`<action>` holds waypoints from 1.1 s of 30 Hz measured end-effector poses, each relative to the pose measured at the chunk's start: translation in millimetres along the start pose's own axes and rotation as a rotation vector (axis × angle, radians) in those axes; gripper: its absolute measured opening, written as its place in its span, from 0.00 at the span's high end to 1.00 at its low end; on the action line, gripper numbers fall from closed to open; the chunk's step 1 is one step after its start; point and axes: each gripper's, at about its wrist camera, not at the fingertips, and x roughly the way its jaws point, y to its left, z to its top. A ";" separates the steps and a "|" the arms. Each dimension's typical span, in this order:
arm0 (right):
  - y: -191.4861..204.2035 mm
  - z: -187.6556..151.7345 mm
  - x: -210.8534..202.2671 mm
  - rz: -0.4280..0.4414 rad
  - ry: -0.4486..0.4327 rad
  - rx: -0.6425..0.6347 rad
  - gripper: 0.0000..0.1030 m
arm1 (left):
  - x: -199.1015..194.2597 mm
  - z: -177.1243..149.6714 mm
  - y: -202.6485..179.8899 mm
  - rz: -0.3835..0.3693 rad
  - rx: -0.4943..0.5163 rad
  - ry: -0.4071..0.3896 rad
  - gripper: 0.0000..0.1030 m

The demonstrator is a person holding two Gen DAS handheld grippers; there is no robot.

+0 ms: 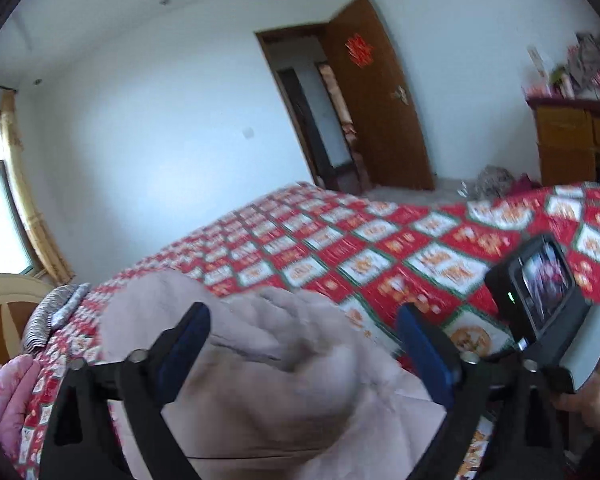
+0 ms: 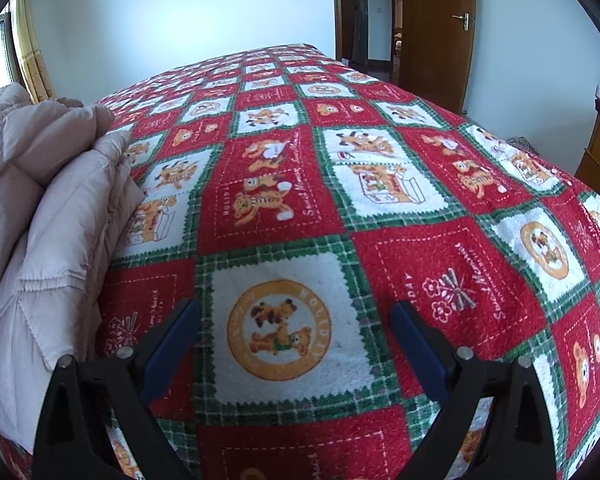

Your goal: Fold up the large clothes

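A pale beige quilted padded coat (image 1: 260, 364) lies bunched on the bed's red, white and green patchwork blanket (image 1: 340, 248). My left gripper (image 1: 302, 312) is open, its blue-padded fingers spread wide just above the coat and holding nothing. In the right wrist view the same coat (image 2: 48, 208) is piled at the left. My right gripper (image 2: 296, 308) is open and empty over the bare blanket (image 2: 380, 160), to the right of the coat. The right gripper's camera body (image 1: 540, 284) shows at the right of the left wrist view.
A pink quilted item (image 1: 8, 392) and a striped cloth (image 1: 48, 312) lie at the bed's left end by a wooden headboard (image 1: 4, 300). An open wooden door (image 1: 376, 104) is beyond the bed. A wooden dresser (image 1: 576, 144) with clutter stands at the right.
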 end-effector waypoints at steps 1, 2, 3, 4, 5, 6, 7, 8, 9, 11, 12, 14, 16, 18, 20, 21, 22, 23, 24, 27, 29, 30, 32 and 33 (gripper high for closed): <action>0.5 -0.1 0.3 -0.003 0.002 -0.003 0.04 | -5.6 2.7 13.3 0.028 -0.010 -0.017 0.05; 0.8 -0.3 0.1 -0.005 0.003 -0.006 0.04 | -7.9 4.3 29.1 0.071 -0.015 -0.024 0.04; 0.8 0.3 1.1 -0.005 0.003 -0.007 0.04 | -5.7 3.5 43.5 0.117 -0.017 -0.019 0.04; 1.0 0.3 1.0 -0.004 0.003 -0.006 0.04 | -1.6 1.1 57.6 0.155 -0.027 -0.009 0.04; 0.8 0.4 0.6 -0.002 0.003 -0.005 0.04 | 4.7 -3.3 76.0 0.198 -0.049 0.010 0.04; 1.4 0.4 0.6 -0.002 0.003 -0.006 0.04 | 13.2 -9.8 96.5 0.240 -0.083 0.039 0.04; 1.8 1.1 0.7 0.001 0.002 -0.006 0.04 | 21.4 -16.1 112.7 0.268 -0.112 0.065 0.04; 1.7 2.0 0.5 0.005 0.001 -0.005 0.04 | 33.4 -26.1 133.6 0.307 -0.149 0.097 0.04; 1.8 3.4 -0.3 0.007 -0.002 -0.003 0.04 | 45.7 -35.5 148.3 0.330 -0.174 0.125 0.04; 3.0 6.8 -1.8 0.006 -0.005 -0.006 0.04 | 72.3 -56.1 171.5 0.373 -0.200 0.198 0.04; 3.1 8.8 -3.2 0.003 -0.008 -0.009 0.04 | 87.5 -67.1 180.8 0.397 -0.204 0.237 0.04; 4.6 13.6 -4.7 -0.006 -0.013 -0.018 0.04 | 106.5 -81.6 189.5 0.378 -0.232 0.270 0.04; 6.9 18.1 -4.6 -0.021 -0.013 -0.036 0.04 | 115.9 -86.1 189.2 0.356 -0.265 0.281 0.04; 6.9 21.2 -3.2 -0.040 -0.012 -0.049 0.04 | 122.8 -81.5 177.7 0.340 -0.255 0.272 0.04; 4.9 25.1 -1.6 -0.045 -0.007 -0.046 0.04 | 127.7 -74.0 156.6 0.331 -0.179 0.256 0.04; 3.3 28.1 -3.2 -0.046 -0.014 -0.043 0.04 | 129.0 -71.7 146.3 0.328 -0.139 0.247 0.04; 2.3 31.5 -5.6 -0.052 -0.023 -0.041 0.04 | 131.8 -69.0 132.4 0.323 -0.089 0.240 0.04; 1.0 35.8 -9.5 -0.058 -0.037 -0.036 0.04 | 131.5 -65.9 122.8 0.323 -0.054 0.235 0.04; -0.7 41.2 -15.0 -0.057 -0.055 -0.025 0.04 | 132.0 -63.0 113.5 0.323 -0.026 0.227 0.04; -0.7 59.1 -33.3 -0.038 -0.111 -0.002 0.04 | 135.4 -57.8 87.1 0.316 0.046 0.209 0.04; 3.5 68.7 -41.4 -0.010 -0.130 0.008 0.06 | 140.1 -56.2 74.2 0.318 0.079 0.209 0.04; 5.7 73.7 -45.7 0.017 -0.139 0.023 0.10 | 141.9 -55.9 70.2 0.323 0.089 0.209 0.04; 12.9 83.5 -52.2 0.096 -0.147 0.056 0.14 | 144.1 -54.9 65.5 0.330 0.094 0.206 0.04; 16.8 86.4 -53.3 0.119 -0.146 0.067 0.18 | 144.6 -54.6 62.1 0.331 0.099 0.202 0.04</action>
